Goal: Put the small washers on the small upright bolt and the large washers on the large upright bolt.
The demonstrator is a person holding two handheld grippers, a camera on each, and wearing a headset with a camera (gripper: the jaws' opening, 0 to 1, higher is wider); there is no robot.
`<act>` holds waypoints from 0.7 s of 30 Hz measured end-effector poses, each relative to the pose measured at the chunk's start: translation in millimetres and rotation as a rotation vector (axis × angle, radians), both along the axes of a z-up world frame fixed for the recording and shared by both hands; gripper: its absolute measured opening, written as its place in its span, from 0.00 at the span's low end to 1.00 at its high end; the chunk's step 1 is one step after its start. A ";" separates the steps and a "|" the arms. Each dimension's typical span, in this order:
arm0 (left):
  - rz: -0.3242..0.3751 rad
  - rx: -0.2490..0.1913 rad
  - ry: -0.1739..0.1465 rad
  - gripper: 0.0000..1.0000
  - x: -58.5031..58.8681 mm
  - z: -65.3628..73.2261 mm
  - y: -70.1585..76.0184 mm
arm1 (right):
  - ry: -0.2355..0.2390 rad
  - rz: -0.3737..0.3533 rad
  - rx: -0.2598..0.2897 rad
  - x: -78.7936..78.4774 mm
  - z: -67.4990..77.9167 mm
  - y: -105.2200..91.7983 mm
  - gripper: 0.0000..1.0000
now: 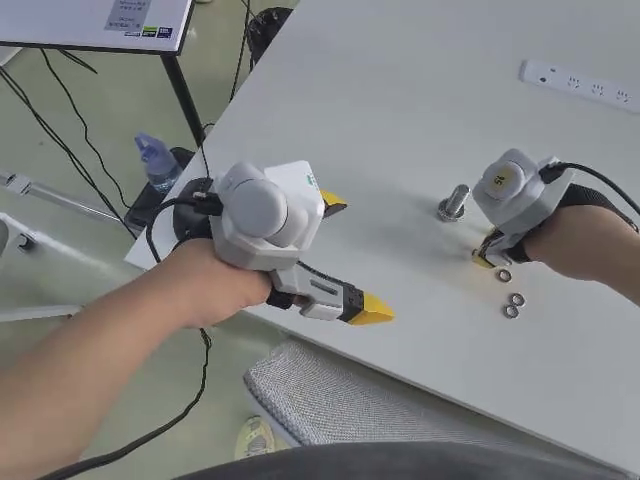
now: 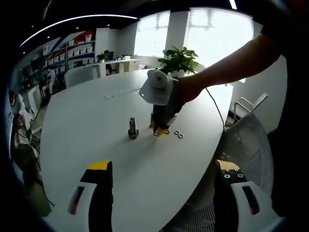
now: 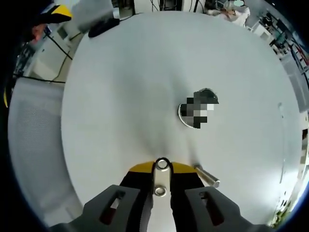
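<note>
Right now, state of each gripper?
Left gripper: jaws open, holding nothing.
Right gripper: jaws shut on a washer.

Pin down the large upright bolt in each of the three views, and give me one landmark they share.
Head view: large bolt stands right of centre on the table, just left of the right gripper.
Left gripper view: it stands left of centre, beyond the open jaws.
Right gripper view: seen nearly end-on, right of centre, above the jaws.
Shared landmark: the right gripper, pinching a washer beside the bolt.
</note>
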State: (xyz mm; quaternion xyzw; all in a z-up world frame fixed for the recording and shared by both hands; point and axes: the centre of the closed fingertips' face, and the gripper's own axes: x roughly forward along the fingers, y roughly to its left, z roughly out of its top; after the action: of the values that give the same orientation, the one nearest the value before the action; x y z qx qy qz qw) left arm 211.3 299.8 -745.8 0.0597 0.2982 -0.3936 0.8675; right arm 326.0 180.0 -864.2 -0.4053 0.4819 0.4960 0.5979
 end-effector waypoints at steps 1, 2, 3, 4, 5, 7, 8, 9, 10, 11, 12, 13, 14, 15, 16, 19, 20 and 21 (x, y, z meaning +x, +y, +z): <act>0.000 -0.002 -0.001 0.86 0.3 0.0 -0.2 | -0.002 -0.001 0.002 0.6 2.2 0.4 0.12; 0.000 -0.006 -0.001 0.86 0.6 0.2 -0.5 | -0.002 -0.001 0.003 1.2 3.7 0.5 0.12; -0.002 -0.009 -0.003 0.86 1.0 0.7 -1.0 | -0.001 -0.003 0.005 1.9 5.9 0.5 0.12; -0.004 -0.010 -0.004 0.86 1.2 0.9 -1.2 | 0.000 -0.004 0.006 2.2 7.6 0.3 0.12; -0.007 -0.008 -0.007 0.86 1.5 0.9 -1.5 | 0.001 -0.006 0.010 2.1 10.3 0.3 0.12; -0.009 -0.006 -0.010 0.87 2.2 0.9 -1.4 | 0.003 -0.009 0.015 1.4 15.0 -0.1 0.12; -0.008 -0.006 -0.011 0.87 2.6 1.2 -1.1 | 0.005 -0.010 0.017 1.1 16.6 -0.5 0.12; -0.007 -0.007 -0.014 0.87 3.1 1.8 -0.9 | 0.006 -0.012 0.018 0.6 18.0 -0.9 0.12; -0.004 -0.008 -0.016 0.87 3.6 2.5 -0.6 | 0.007 -0.011 0.018 -0.4 19.3 -2.0 0.12; -0.004 -0.007 -0.019 0.87 3.9 3.1 -0.5 | 0.005 -0.009 0.018 -0.9 20.0 -2.9 0.12; -0.003 -0.006 -0.024 0.88 4.4 3.8 -0.4 | 0.002 -0.009 0.019 -1.2 21.3 -4.3 0.12; -0.003 -0.006 -0.027 0.88 4.7 4.1 -0.2 | 0.003 -0.013 0.019 -1.2 22.0 -5.7 0.12; -0.004 -0.004 -0.033 0.88 5.0 4.6 -0.1 | 0.001 -0.019 0.023 -0.7 23.9 -7.2 0.12; -0.006 -0.001 -0.034 0.88 4.9 4.7 0.0 | -0.007 -0.022 0.033 0.6 25.9 -7.2 0.12; -0.007 0.002 -0.034 0.88 4.7 4.7 0.1 | -0.005 -0.026 0.036 0.6 27.5 -8.4 0.12; -0.007 0.005 -0.031 0.89 4.2 4.9 1.4 | -0.006 -0.035 0.046 4.2 29.1 -14.5 0.12; -0.007 0.009 -0.032 0.89 4.2 5.2 2.3 | -0.005 -0.037 0.047 4.7 29.7 -16.6 0.12; -0.006 0.009 -0.031 0.89 4.3 5.3 2.7 | -0.005 -0.042 0.048 4.5 31.3 -19.0 0.12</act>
State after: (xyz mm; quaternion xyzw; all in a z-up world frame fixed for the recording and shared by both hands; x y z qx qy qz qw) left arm 215.6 302.5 -740.5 0.0708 0.2865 -0.3939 0.8705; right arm 330.6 161.0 -832.9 -0.3819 0.4769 0.4934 0.6190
